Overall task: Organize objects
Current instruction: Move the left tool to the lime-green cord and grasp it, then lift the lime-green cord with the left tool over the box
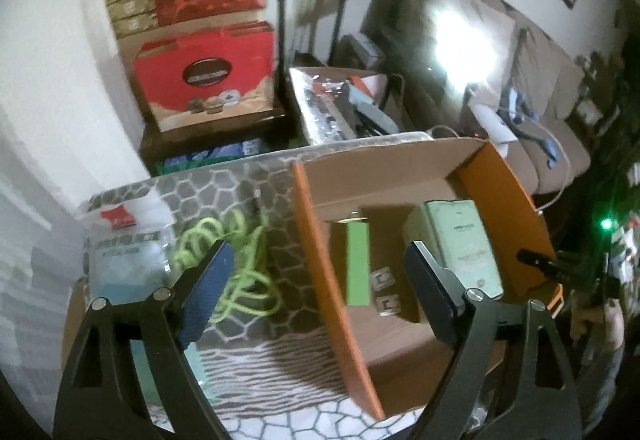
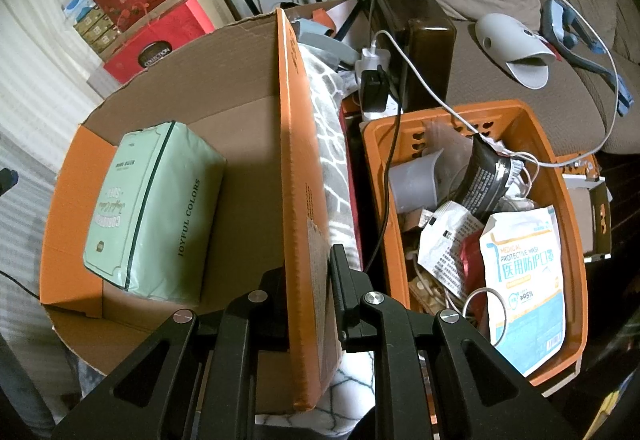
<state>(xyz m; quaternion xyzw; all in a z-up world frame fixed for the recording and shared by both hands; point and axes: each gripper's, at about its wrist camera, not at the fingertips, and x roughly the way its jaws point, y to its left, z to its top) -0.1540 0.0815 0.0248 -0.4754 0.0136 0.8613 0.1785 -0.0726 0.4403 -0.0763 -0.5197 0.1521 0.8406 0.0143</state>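
Observation:
An orange cardboard box (image 1: 316, 232) lies open on a patterned blanket. Inside it are a mint-green tissue pack (image 1: 460, 240), a green slim box (image 1: 357, 264) and two small metal clips (image 1: 385, 290). My left gripper (image 1: 320, 292) is open and empty, hovering above the box's left wall. A lime-green cord (image 1: 236, 268) lies coiled on the blanket left of the box. In the right wrist view, my right gripper (image 2: 310, 304) is shut on the box's right wall (image 2: 296, 160); the tissue pack (image 2: 152, 208) sits inside.
A bagged mask pack (image 1: 124, 252) lies left of the cord. An orange plastic basket (image 2: 568, 208) of packets and cables stands right of the box. Red gift boxes (image 1: 204, 72) are stacked behind; a sofa (image 2: 500, 88) with cables is at right.

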